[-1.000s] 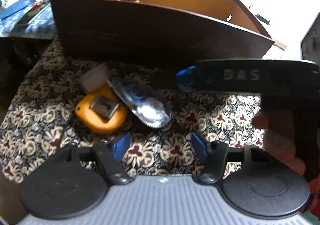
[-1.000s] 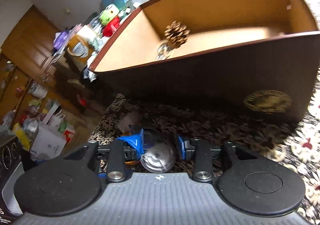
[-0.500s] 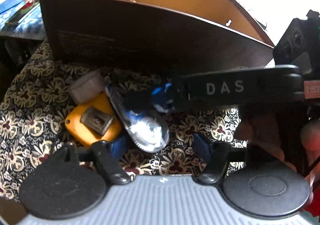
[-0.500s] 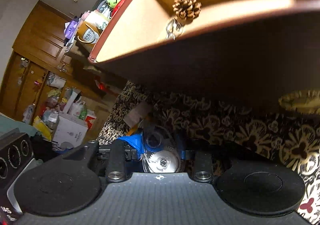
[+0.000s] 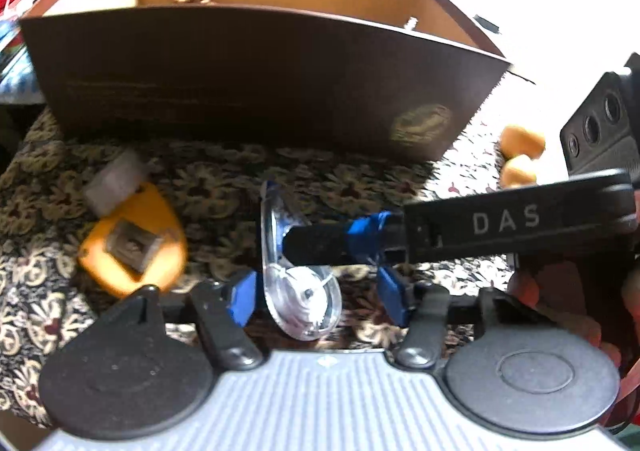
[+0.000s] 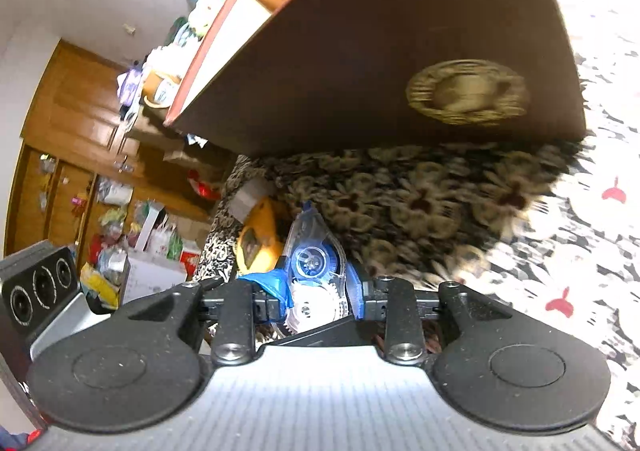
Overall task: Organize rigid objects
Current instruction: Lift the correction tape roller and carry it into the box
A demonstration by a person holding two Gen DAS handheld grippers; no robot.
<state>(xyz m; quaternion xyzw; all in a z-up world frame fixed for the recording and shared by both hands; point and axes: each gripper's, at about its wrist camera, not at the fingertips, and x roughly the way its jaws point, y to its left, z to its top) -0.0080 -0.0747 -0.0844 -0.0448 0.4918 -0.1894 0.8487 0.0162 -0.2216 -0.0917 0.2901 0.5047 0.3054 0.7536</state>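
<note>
Strong light pours in from my upper right and washes the far background to pure white in the left wrist view. The brown box (image 5: 248, 91) shows me a dark, shaded front wall, and it throws a deep shadow across the floral cloth (image 5: 224, 187) at its foot. Both views are smeared: the orange item (image 5: 134, 243) and the box's gold emblem (image 6: 466, 93) look soft. Fisheye bending curves the box edges, and the frame corners go dark.
</note>
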